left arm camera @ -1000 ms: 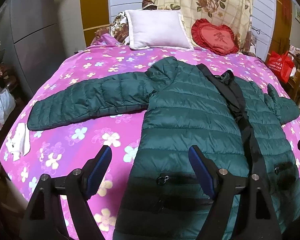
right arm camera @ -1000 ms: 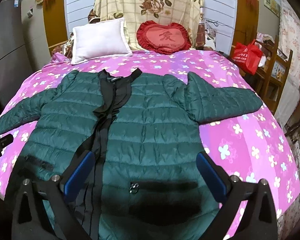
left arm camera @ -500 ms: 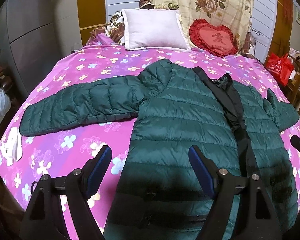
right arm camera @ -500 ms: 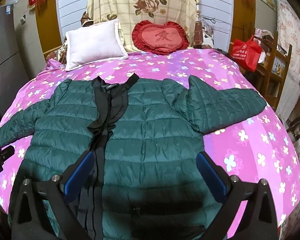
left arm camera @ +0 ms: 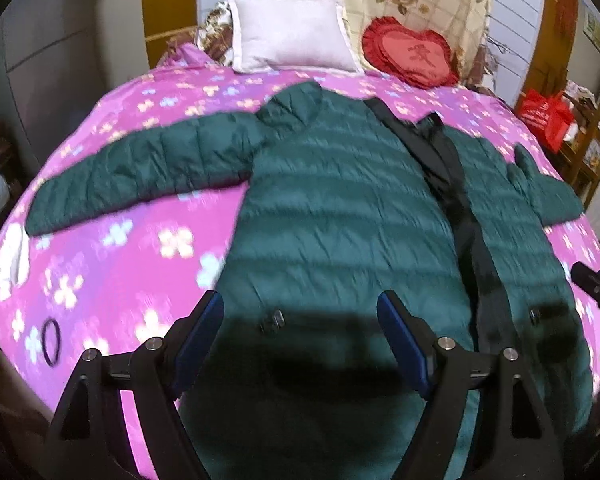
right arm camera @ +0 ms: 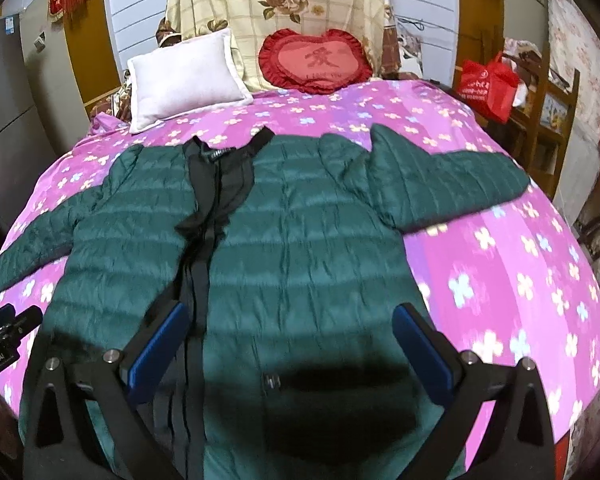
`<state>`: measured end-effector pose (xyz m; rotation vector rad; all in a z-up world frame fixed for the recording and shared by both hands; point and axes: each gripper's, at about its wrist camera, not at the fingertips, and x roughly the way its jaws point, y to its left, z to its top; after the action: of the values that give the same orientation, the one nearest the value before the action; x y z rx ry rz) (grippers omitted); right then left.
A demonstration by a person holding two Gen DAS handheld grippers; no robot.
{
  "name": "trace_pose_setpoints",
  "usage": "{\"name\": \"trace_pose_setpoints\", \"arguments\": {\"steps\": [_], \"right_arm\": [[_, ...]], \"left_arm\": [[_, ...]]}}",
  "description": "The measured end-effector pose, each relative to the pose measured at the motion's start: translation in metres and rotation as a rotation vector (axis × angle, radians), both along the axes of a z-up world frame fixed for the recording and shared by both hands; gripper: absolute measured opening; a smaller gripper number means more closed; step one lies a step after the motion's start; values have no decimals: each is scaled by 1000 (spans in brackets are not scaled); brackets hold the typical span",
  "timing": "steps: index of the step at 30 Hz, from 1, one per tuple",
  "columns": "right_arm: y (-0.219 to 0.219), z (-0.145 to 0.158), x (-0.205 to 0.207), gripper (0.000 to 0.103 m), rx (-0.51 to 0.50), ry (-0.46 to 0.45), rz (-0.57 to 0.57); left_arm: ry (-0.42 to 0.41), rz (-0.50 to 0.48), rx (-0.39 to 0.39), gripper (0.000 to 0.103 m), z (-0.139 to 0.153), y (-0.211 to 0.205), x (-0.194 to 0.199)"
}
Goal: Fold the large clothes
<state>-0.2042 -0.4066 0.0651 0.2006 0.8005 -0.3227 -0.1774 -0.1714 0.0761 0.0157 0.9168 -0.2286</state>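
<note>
Pink floral bedspread (left arm camera: 112,280) carries a green jacket (left arm camera: 340,216), hem cut off; both grippers' fingers (left arm camera: 200,336) (right arm camera: 416,344) gape empty.

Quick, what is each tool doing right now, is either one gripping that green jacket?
Left tool: open, holding nothing, above the jacket.
Right tool: open, holding nothing, also above it.

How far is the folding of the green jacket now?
Done: the green jacket lies spread flat on the pink bedcover, front up, both sleeves out to the sides. In hand: nothing; the left gripper and right gripper hover open above its lower part. Left: every fold, since neither sleeve nor the body is turned in yet.
</note>
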Motion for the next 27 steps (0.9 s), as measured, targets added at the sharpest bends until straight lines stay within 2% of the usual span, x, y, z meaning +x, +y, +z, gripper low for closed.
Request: {"name": "trace_pose_setpoints", "arguments": {"steps": [4,10,15,27], "right_arm": [[5,-13,-14,103,4,35,10],[7,-15,-26,103,1,33,-2],[8,-14,-30,103,-4,26,-9],[12,-17,-32,103,6,32,-3]], "left_arm": [[23,-18,6,44,-9,-3,-16],[13,-30,-5,44,-8,-5,-31],[-9,-34,4,44,-3,-7,-36],[4,-41,-6,44,-11,-11,-40]]}}
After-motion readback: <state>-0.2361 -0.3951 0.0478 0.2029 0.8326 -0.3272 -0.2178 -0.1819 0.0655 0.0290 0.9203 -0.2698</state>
